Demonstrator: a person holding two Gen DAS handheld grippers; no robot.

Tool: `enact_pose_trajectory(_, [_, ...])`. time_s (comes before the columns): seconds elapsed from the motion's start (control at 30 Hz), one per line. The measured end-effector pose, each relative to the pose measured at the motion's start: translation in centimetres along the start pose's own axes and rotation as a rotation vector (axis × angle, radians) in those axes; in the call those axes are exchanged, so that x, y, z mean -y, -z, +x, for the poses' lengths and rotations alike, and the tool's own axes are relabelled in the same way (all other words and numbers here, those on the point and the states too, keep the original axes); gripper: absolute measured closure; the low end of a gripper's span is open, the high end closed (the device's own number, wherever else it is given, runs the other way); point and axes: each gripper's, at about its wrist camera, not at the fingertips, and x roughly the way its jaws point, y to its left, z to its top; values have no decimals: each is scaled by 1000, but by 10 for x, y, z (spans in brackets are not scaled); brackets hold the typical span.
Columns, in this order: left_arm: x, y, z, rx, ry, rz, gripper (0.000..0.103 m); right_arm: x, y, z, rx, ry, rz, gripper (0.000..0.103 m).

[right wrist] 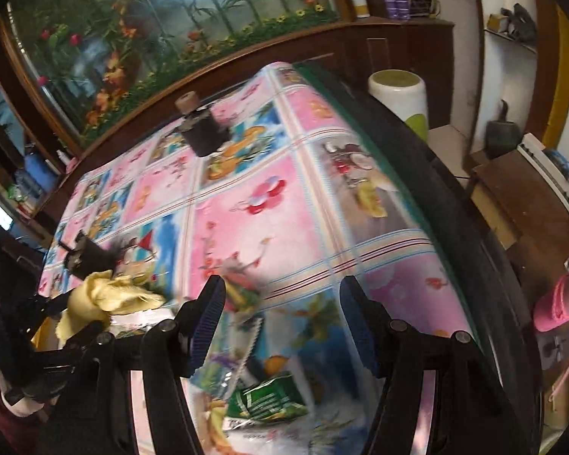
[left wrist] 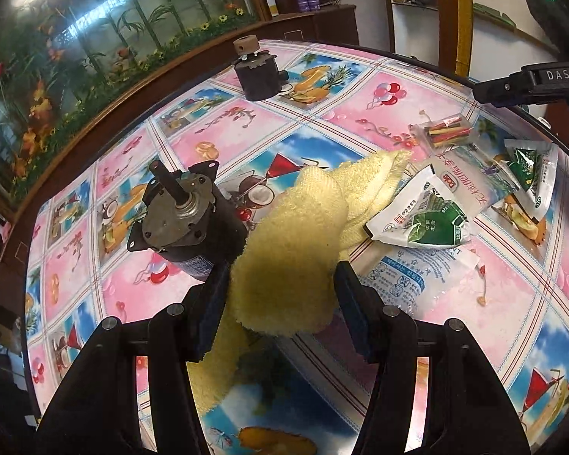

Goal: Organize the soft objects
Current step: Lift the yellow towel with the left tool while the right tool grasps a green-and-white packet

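Note:
A yellow towel (left wrist: 292, 235) lies partly on the patterned table (left wrist: 193, 144), one end raised between the pads of my left gripper (left wrist: 280, 303), which is shut on it. In the right wrist view the same towel (right wrist: 106, 292) bunches in the left gripper (right wrist: 70, 318) at the left edge. My right gripper (right wrist: 280, 322) hovers open over the table with nothing pressed between its fingers. A green packet (right wrist: 265, 402) lies blurred below it. A black part of the right gripper (left wrist: 519, 85) shows at the upper right of the left wrist view.
A dark motor (left wrist: 186, 223) stands right beside the towel and another motor (left wrist: 258, 76) at the far edge. Several packets (left wrist: 425, 220) lie right of the towel, among them a bag of coloured sticks (left wrist: 447, 129). A white and green bin (right wrist: 398, 102) stands off the table.

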Motion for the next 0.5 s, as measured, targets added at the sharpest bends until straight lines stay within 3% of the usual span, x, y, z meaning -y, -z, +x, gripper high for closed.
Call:
enact_pose_trajectory(0.07, [-2,1,3,-6,0,-12,47,3,2,-1,-15,-34,15,39])
enact_pose_trajectory(0.17, [-1,3,14,-51,-43,-11,47,-10,12,-2,-70,-64,-67,39])
enact_pose_trajectory(0.33, [-11,3,10,-74,32,-99,60,-16,36,-5,-89,79,-122,39])
enact_pose_trajectory(0.5, [-15,8,-1,-72,81,-172,64,-10,54,-14,-70,79,-68,39])
